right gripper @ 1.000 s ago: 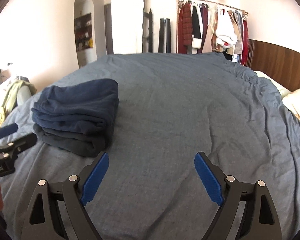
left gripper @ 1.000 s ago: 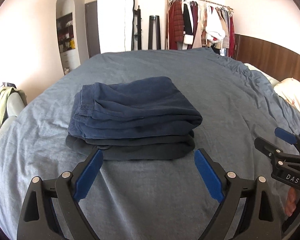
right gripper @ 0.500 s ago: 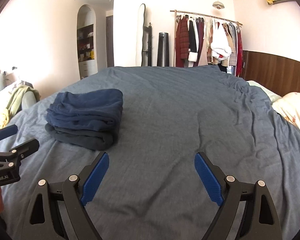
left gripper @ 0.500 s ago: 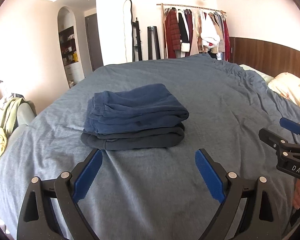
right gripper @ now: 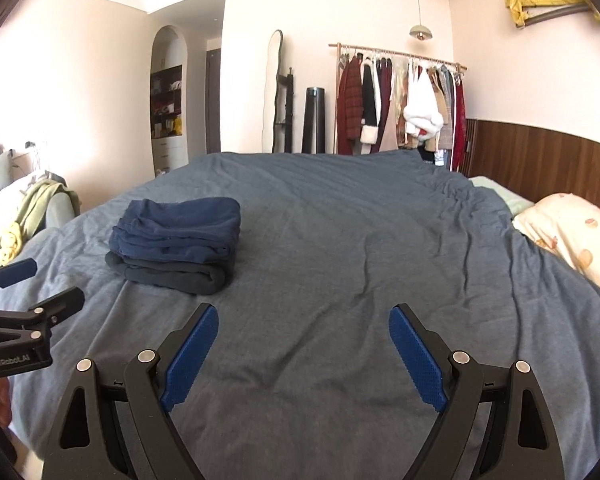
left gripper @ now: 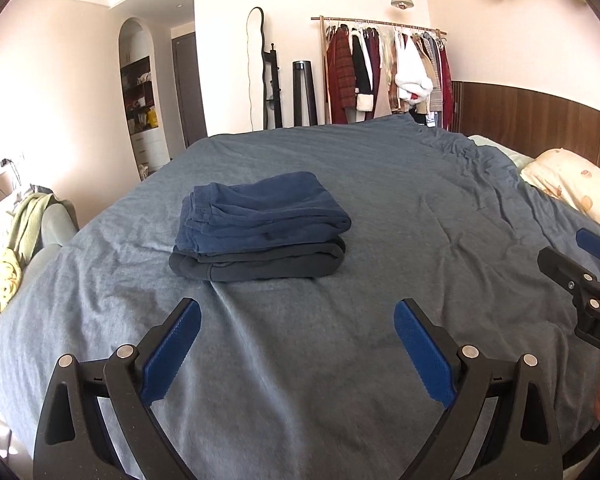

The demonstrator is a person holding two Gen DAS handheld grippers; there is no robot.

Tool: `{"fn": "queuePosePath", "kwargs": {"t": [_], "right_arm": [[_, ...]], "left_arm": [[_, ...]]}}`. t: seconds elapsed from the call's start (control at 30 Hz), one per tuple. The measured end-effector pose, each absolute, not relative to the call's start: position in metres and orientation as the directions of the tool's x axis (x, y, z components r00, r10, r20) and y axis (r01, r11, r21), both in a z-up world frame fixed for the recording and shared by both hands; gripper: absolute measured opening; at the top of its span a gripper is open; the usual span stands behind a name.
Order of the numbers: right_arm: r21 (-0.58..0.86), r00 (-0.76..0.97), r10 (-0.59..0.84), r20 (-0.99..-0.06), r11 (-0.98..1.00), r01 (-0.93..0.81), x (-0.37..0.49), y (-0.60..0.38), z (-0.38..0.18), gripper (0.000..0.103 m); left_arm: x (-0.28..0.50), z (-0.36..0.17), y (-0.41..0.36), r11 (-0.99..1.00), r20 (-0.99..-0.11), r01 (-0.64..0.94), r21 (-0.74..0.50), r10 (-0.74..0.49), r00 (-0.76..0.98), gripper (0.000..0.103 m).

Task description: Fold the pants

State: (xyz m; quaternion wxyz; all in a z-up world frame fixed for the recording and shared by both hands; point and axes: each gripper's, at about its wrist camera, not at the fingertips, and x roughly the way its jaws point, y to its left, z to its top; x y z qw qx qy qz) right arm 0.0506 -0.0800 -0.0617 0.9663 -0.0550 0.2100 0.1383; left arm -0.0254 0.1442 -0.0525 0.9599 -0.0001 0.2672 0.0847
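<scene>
While both tools hang over the blue-grey bedspread (left gripper: pixel 380 200), the left gripper (left gripper: pixel 298 324) sits spread wide, nothing in it. Just ahead of it, the folded navy pants (left gripper: pixel 260 210) lie stacked on a darker folded garment (left gripper: pixel 260 266). Further right, the right gripper (right gripper: pixel 303 330) is released too, holding nothing.

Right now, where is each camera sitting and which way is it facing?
Left wrist: rides the left tool, looks across the bed at the folded pants stack dead ahead; right tool at right edge.
Right wrist: rides the right tool, faces bare bedding; stack off to the left, left tool at left edge.
Shared: bed, stack, clothes rack, pillow.
</scene>
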Motion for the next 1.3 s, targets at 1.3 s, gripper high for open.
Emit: {"fn": "queuePosePath", "kwargs": {"t": [1.3], "right_arm": [[0.032,0.876,0.238,-0.42,0.968,-0.248,0.013,-0.125,-0.063,0.088]], "left_arm": [[-0.047,-0.045,0.11,0.987,-0.535,-0.146,0.061,0.156,0.83,0.103]]}}
